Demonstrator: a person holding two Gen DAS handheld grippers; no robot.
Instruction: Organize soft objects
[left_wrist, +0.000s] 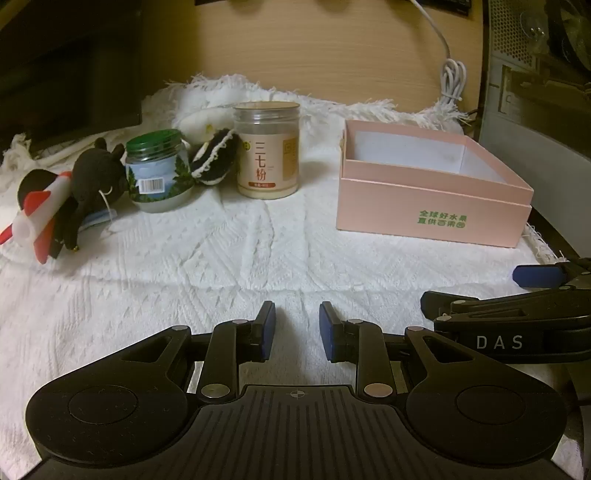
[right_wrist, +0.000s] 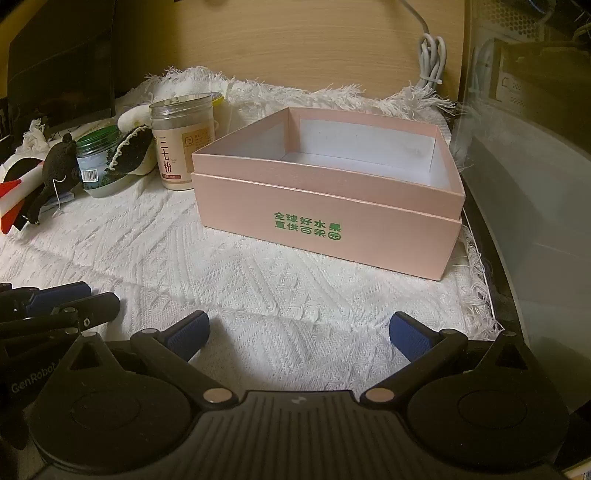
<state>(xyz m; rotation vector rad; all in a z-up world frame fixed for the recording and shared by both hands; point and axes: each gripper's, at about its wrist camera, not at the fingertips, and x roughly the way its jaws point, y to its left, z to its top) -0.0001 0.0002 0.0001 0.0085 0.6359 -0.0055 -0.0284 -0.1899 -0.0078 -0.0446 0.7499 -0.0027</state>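
An open pink box (left_wrist: 432, 206) (right_wrist: 325, 221) stands empty on the right of a white knitted cloth (left_wrist: 229, 251) (right_wrist: 240, 280). At the far left lie a black plush toy (left_wrist: 98, 177) (right_wrist: 57, 166), a red and white rocket toy (left_wrist: 37, 218) (right_wrist: 11, 199), a black and white plush (left_wrist: 216, 158) (right_wrist: 129, 153) and a white plush (left_wrist: 203, 120) behind it. My left gripper (left_wrist: 297, 328) is open a little and empty, low over the near cloth. My right gripper (right_wrist: 299, 332) is wide open and empty in front of the box.
A green-lidded jar (left_wrist: 159, 173) (right_wrist: 98, 162) and a taller clear jar of powder (left_wrist: 267, 151) (right_wrist: 183, 142) stand among the toys. A coiled white cable (left_wrist: 452, 81) hangs at the wooden back wall. A grey appliance (right_wrist: 535, 184) borders the right edge.
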